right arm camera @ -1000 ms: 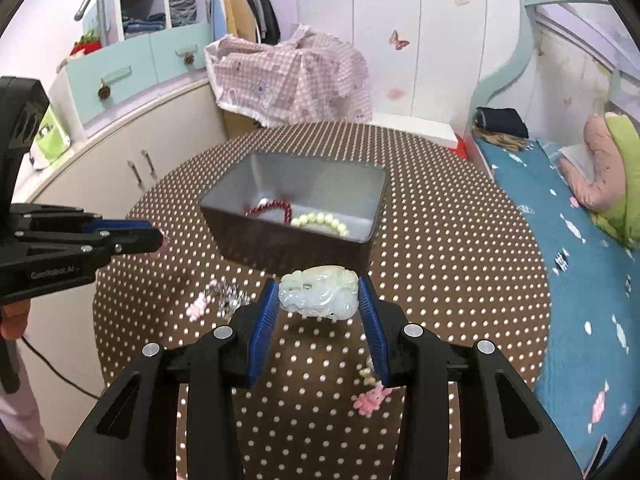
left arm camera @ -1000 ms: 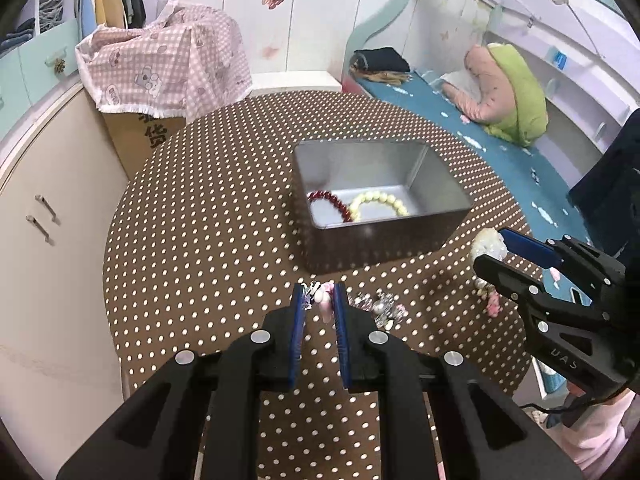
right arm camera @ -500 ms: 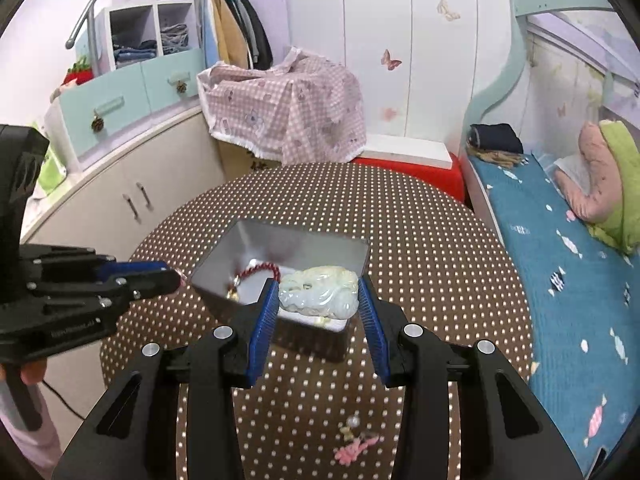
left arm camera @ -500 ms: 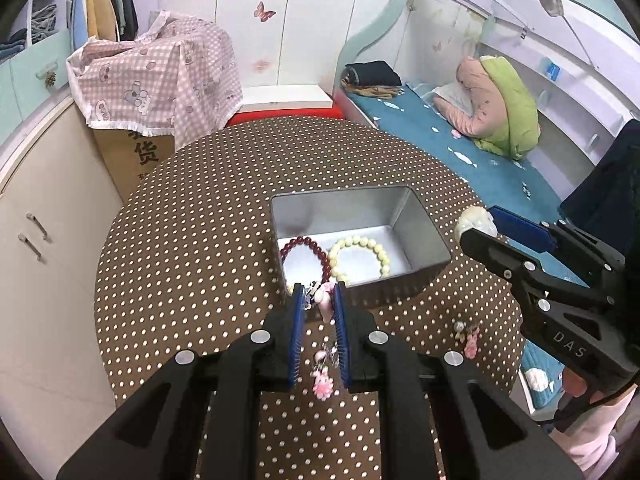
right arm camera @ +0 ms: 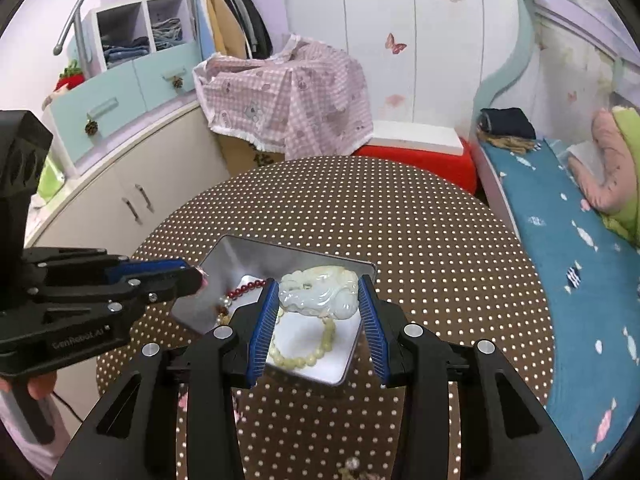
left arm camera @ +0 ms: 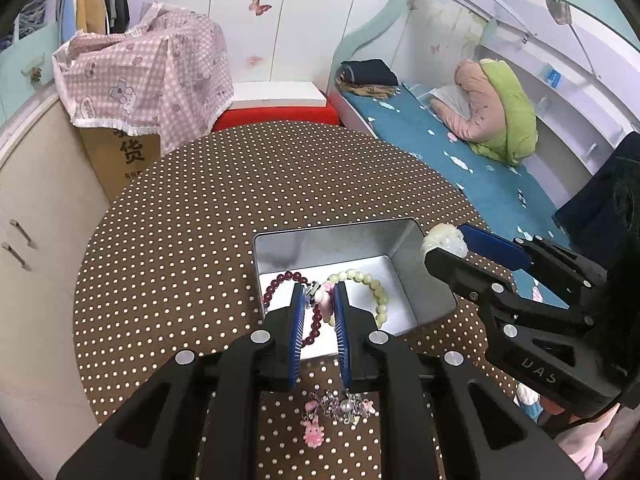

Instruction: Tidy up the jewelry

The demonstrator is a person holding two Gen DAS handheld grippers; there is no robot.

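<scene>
Both held pieces sit above the open metal tin on the polka-dot table, so the coming release turns on each piece being over the tin's floor, not its rim. The right gripper is clamped on a pale carved jade pendant, whose long axis runs across the jaws; in the right wrist view it lies over the tin's interior, above the pale green bead bracelet. The left gripper has its jaws nearly together, pinching a small pink charm piece whose chain and charms hang below towards the table, outside the tin's near wall. Judged from this, the right hand is better placed to drop; the left must clear the dangling tail over the near rim. The dark red bead bracelet already lies inside.
</scene>
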